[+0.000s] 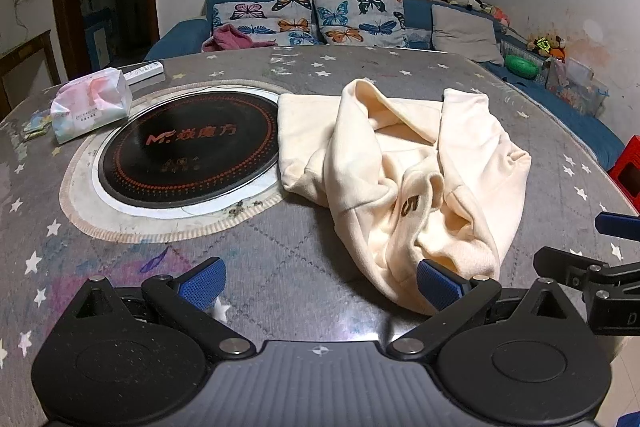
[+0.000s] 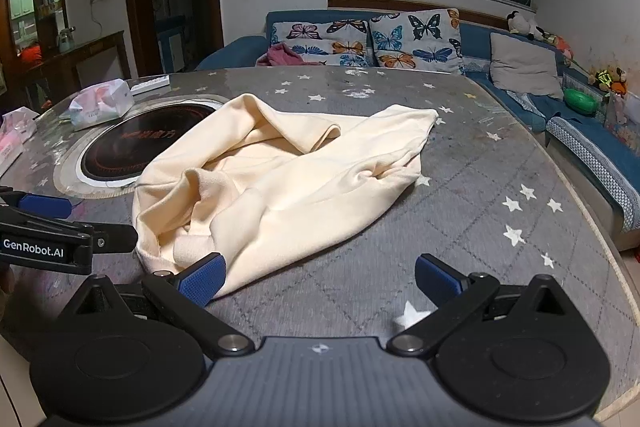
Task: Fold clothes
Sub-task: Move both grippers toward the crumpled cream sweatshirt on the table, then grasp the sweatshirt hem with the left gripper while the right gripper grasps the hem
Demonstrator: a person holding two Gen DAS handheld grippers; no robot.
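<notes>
Two wide-open tools (image 1: 320, 283) (image 2: 320, 281), both empty, beside crumpled cream garment (image 1: 404, 171), shape unclear

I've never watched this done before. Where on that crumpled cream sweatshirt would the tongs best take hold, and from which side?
Probably the ribbed hem edge of the cream sweatshirt, which lies bunched nearest the open right tongs and left tongs. Coming in low from the near table edge, each could pinch one end of that thick edge, then pull it flat.
</notes>
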